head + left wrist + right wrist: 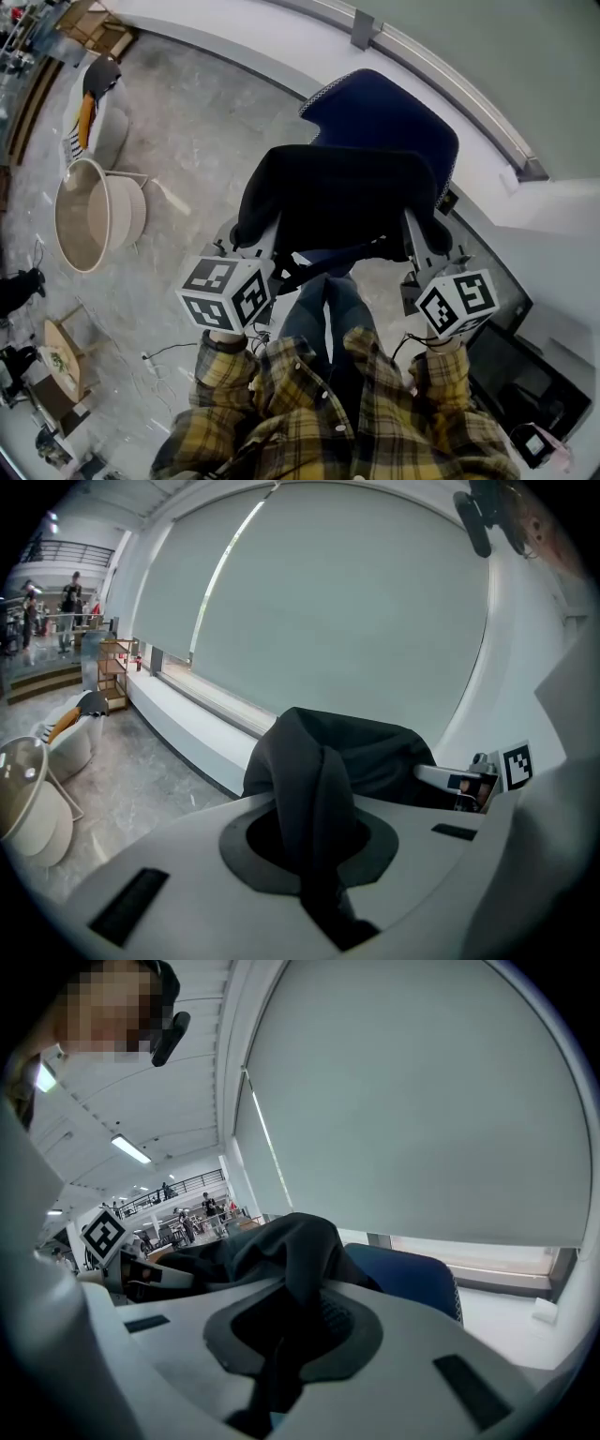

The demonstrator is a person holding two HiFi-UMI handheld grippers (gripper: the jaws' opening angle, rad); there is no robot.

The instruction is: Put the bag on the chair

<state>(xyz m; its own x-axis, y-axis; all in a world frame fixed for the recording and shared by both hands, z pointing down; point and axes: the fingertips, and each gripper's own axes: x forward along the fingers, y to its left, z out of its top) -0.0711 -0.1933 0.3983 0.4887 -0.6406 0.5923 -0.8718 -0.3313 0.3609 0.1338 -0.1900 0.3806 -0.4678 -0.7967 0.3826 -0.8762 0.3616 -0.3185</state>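
Black fabric bag (337, 202), soft and floppy, likely light, hangs over the blue office chair (386, 111), left gripper (317, 855) and right gripper (286, 1340) each clamped on bunched top edges.

I read no words, numbers or brands. The only signs were black-and-white square marker patterns on the white plastic cube (225, 292) of the left gripper (255, 246) and the matching cube (457, 302) of the right gripper (424, 248), without letters.
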